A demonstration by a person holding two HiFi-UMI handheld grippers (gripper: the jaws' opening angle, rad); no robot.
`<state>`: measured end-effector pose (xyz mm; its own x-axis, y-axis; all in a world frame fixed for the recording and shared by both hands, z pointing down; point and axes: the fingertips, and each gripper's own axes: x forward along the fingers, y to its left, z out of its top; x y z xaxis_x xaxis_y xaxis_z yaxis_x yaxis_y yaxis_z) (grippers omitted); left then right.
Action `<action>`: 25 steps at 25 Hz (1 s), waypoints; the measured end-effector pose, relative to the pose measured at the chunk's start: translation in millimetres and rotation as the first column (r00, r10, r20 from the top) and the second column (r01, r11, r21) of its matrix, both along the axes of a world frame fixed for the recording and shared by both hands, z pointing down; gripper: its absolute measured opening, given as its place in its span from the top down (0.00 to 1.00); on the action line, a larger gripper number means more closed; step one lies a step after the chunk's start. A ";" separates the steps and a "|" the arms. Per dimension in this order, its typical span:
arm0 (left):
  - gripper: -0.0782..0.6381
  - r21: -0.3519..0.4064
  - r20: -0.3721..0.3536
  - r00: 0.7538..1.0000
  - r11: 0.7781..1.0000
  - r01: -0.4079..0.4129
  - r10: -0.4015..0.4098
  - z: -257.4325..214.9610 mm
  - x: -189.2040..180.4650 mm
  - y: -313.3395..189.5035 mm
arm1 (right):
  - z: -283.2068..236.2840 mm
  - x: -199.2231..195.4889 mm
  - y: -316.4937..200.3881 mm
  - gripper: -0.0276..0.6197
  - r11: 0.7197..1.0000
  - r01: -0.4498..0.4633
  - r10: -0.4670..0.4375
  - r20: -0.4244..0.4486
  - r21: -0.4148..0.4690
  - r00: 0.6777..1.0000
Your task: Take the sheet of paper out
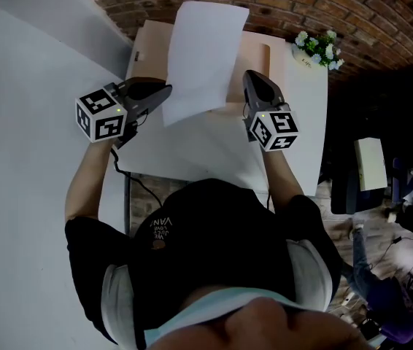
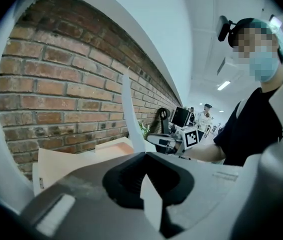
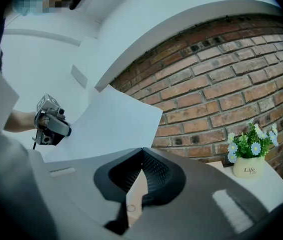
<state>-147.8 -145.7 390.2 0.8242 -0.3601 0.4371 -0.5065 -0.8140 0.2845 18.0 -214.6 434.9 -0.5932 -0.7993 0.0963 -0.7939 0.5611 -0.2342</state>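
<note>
A white sheet of paper [image 1: 203, 57] stands lifted and tilted above a tan envelope [image 1: 256, 58] that lies on the white table [image 1: 301, 122]. My left gripper [image 1: 164, 93] is shut on the sheet's lower left corner. In the left gripper view the sheet [image 2: 128, 109] rises edge-on from the jaws of my left gripper [image 2: 150, 201], with the envelope [image 2: 76, 159] below it. My right gripper [image 1: 250, 77] is shut on the envelope's right side. In the right gripper view a tan edge [image 3: 137, 191] sits between the jaws of my right gripper [image 3: 135, 196], and the sheet [image 3: 116, 124] fills the left.
A small white pot of flowers [image 1: 316, 49] stands at the table's far right corner, also in the right gripper view as the pot [image 3: 249, 161]. A brick wall [image 1: 301, 6] runs behind the table. A white panel [image 1: 17, 108] lies to the left. Dark clutter fills the floor on the right.
</note>
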 end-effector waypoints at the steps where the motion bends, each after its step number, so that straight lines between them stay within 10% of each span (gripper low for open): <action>1: 0.89 0.006 -0.012 1.000 1.000 -0.007 0.007 -3.4 1.1 1.7 | -2.5 1.3 0.2 0.96 1.000 -0.003 0.003 0.007 0.005 1.000; 16: 0.89 0.097 -0.165 0.983 0.993 -0.071 0.086 -57.6 18.4 26.6 | -44.9 12.4 3.4 0.85 0.994 0.089 -0.108 0.344 0.070 0.933; 25: 0.89 0.154 -0.286 0.952 0.986 -0.070 0.113 -86.6 17.4 30.8 | -73.3 7.7 20.1 0.78 0.962 0.240 -0.273 0.513 0.131 0.814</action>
